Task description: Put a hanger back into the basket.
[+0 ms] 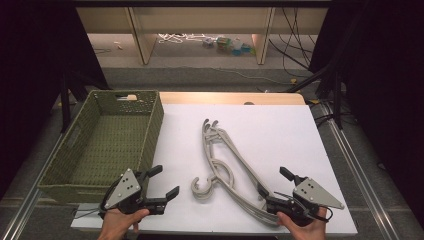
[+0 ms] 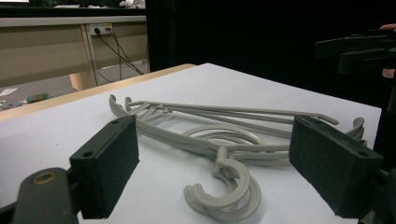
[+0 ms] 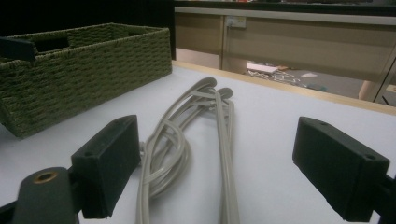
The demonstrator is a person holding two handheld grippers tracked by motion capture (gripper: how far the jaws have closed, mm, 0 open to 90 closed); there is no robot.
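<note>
— Lying flat on the white counter (image 1: 280, 125), the stack of grey hangers (image 1: 227, 160) sits between both hands, hooks at the near end.

— And the left hand-held gripper (image 1: 162, 182)?

— Released, jaws wide, nothing between them, just left of the hooks.

— The right hand-held gripper (image 1: 274, 182)?

— Also spread wide, empty, near the hangers' lower right end. The green woven basket (image 1: 150, 135) stands at the counter's left edge.

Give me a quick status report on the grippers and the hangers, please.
Left gripper open, empty. Right gripper open, empty, at hangers' near end. Hangers stacked flat on table, untouched. Basket at left, nothing in the way.
</note>
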